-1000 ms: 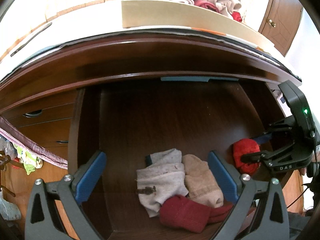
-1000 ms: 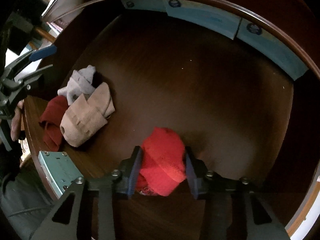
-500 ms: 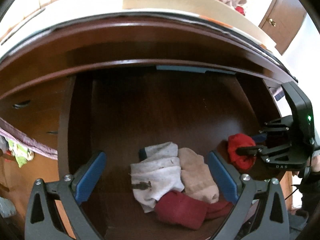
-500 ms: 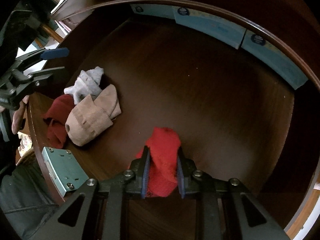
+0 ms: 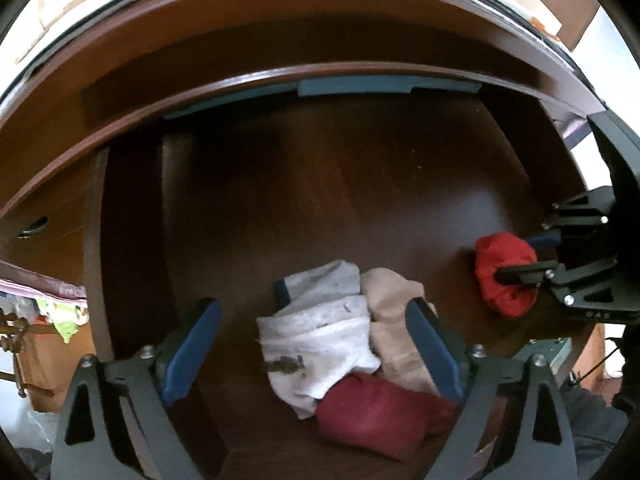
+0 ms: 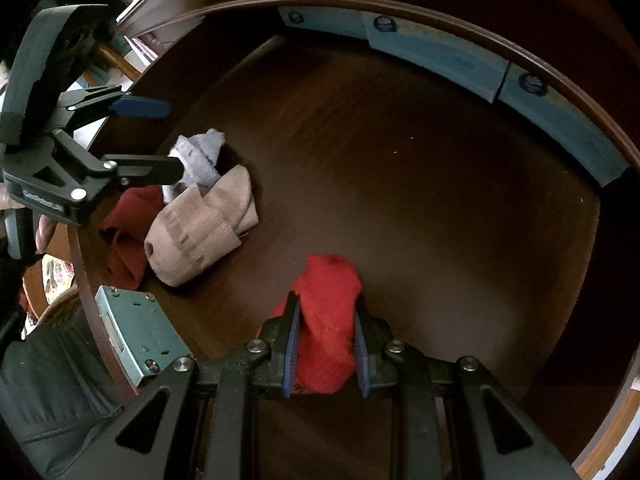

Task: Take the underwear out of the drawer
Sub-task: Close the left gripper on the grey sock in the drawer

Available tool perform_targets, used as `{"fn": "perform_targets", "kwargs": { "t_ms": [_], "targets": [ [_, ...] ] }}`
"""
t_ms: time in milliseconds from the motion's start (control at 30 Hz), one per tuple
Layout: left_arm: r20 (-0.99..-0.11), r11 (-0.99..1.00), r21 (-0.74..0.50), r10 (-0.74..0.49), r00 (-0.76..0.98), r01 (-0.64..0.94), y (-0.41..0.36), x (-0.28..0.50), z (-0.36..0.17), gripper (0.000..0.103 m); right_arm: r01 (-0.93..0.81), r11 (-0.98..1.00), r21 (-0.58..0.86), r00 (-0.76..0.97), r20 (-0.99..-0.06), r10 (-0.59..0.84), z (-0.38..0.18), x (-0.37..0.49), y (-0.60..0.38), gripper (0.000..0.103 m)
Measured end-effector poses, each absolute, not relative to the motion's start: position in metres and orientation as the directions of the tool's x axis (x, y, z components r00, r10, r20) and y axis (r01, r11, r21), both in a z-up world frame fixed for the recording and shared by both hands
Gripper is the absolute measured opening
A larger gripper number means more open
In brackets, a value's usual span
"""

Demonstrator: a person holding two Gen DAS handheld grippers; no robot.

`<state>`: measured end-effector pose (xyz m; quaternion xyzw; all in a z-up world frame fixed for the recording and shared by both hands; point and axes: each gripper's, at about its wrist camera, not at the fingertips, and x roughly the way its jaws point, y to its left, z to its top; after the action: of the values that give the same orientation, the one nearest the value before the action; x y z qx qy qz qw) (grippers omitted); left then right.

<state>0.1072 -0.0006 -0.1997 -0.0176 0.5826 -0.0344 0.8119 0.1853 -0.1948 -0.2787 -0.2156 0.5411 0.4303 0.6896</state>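
A home bedroom: below the gripper, a dark wooden dresser drawer [image 5: 132, 240] holds folded underwear [image 5: 320, 344].

Left claw [image 5: 314, 346] closing over grey garment [image 5: 320, 344]; right claw [image 5: 532, 256] clamps red underwear [image 5: 505, 272].

Both my wrist cameras looked steeply down into the open drawer [image 5: 360, 184], close above its floor. Left view faced the back wall from the front edge; right view sat nearer the right side. Both shared the sock pile [image 5: 332, 332] [image 6: 200, 216].
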Motion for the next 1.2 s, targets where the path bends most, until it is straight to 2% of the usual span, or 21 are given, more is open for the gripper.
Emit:
{"fn": "perform_targets", "kwargs": {
  "t_ms": [233,367,533,667,1200],
  "targets": [
    [-0.941,0.998,-0.063,-0.070,0.331,0.030,0.000,0.107,-0.199,0.086,-0.830,0.527,0.184,0.031,-0.927,0.373,-0.279,0.195,-0.196,0.026],
    [-0.936,0.990,-0.139,-0.135,0.326,0.011,0.011,0.106,-0.191,0.081,-0.828,0.526,0.191,0.029,-0.924,0.381,-0.277,0.196,-0.198,0.026],
    [-0.925,0.969,-0.246,-0.233,0.302,-0.006,0.017,0.107,-0.190,0.068,-0.829,0.524,0.196,0.029,-0.920,0.391,-0.276,0.197,-0.202,0.026],
    [-0.930,0.965,-0.264,-0.250,0.269,-0.013,0.012,0.110,-0.201,0.068,-0.828,0.523,0.201,0.030,-0.916,0.400,-0.275,0.197,-0.205,0.026],
    [-0.981,0.996,-0.085,-0.087,0.176,0.020,-0.004,0.125,-0.219,0.068,-0.828,0.518,0.214,0.027,-0.908,0.419,-0.270,0.197,-0.215,0.027]
  ]
}}
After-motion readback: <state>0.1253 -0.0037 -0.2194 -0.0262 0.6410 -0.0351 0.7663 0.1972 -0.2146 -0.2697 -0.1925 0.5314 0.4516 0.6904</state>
